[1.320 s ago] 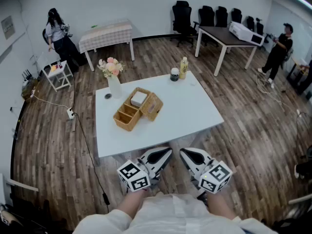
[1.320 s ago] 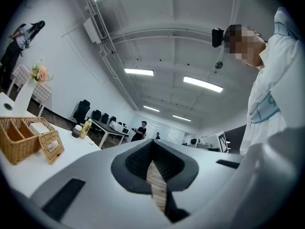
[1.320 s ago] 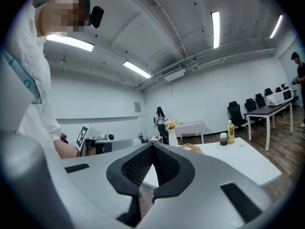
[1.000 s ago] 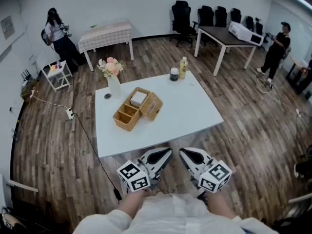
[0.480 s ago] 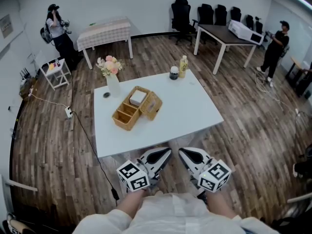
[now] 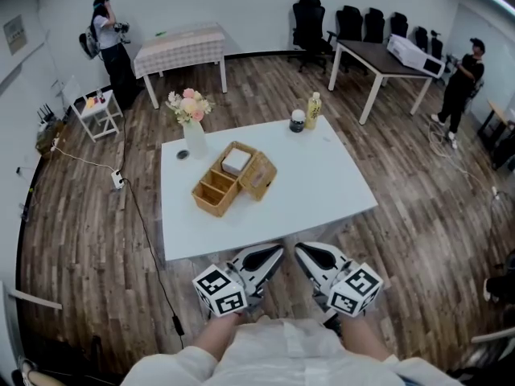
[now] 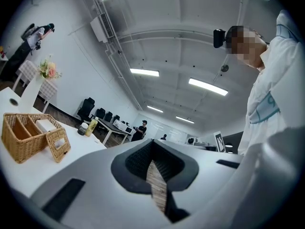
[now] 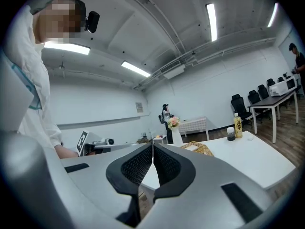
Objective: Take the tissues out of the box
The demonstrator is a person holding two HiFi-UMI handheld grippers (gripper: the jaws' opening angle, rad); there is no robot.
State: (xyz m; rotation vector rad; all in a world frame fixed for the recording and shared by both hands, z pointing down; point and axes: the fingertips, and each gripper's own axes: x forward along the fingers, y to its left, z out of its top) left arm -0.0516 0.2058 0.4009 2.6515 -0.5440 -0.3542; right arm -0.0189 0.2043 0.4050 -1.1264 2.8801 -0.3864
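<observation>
A wicker box stands on the white table, left of its middle, with its lid swung open to the right. White tissues lie in its far compartment. Both grippers hover off the table's near edge, above the floor and well short of the box. My left gripper is shut and holds nothing, and so is my right gripper. The left gripper view has the box and tissues far left of the shut left gripper. The right gripper has the box just beyond it.
A vase of flowers and a small dark disc stand at the table's far left. A jar and a yellow bottle are at the far edge. People stand at the back left and right. A cable runs along the floor.
The head view has shifted slightly, so the table sits a little further right. Both grippers stay shut at the bottom of the view. The person at the back left has stepped further back.
</observation>
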